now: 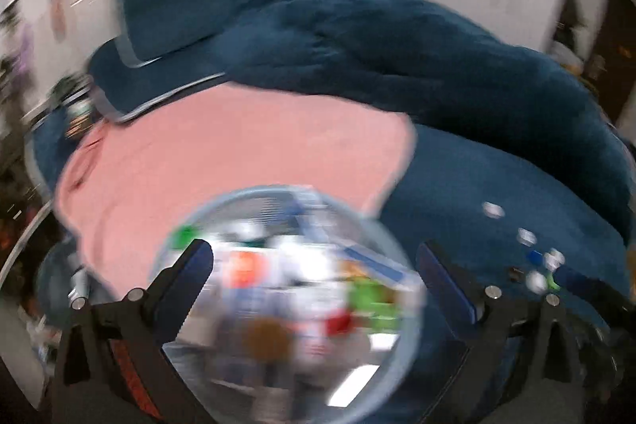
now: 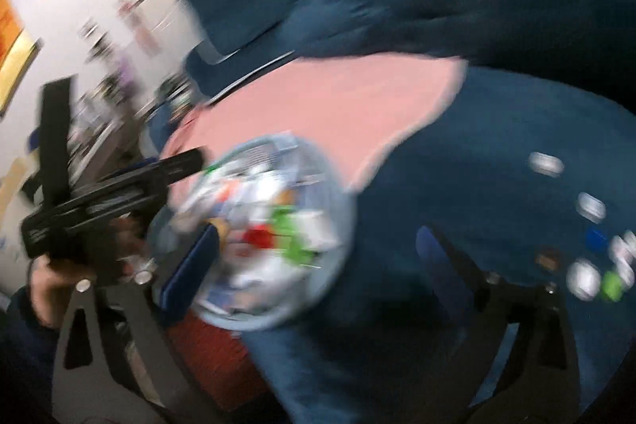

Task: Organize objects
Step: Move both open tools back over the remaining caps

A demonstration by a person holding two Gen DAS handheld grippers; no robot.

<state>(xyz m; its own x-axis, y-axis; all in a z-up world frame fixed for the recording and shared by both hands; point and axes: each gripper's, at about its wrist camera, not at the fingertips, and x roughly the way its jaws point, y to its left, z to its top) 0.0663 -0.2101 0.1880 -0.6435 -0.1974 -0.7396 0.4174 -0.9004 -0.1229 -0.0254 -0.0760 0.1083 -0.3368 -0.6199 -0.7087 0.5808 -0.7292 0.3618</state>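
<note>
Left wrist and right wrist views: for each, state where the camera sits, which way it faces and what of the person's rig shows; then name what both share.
Left wrist: sits on the left gripper, facing a clear bowl of small items on the bed; its open fingers show.
Right wrist: sits on the right gripper, facing the blue bedding; its open fingers, the left gripper and hand show.
Shared: bowl, pink cloth, scattered small pieces.

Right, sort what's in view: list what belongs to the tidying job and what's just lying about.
Belongs to the job:
- clear bowl full of small bits
- loose small pieces on the blue bedding
- left claw, open around the bowl
- right claw, open

Just lying about:
- pink blanket
- blue pillow
- shelf clutter, too blurred to name
</note>
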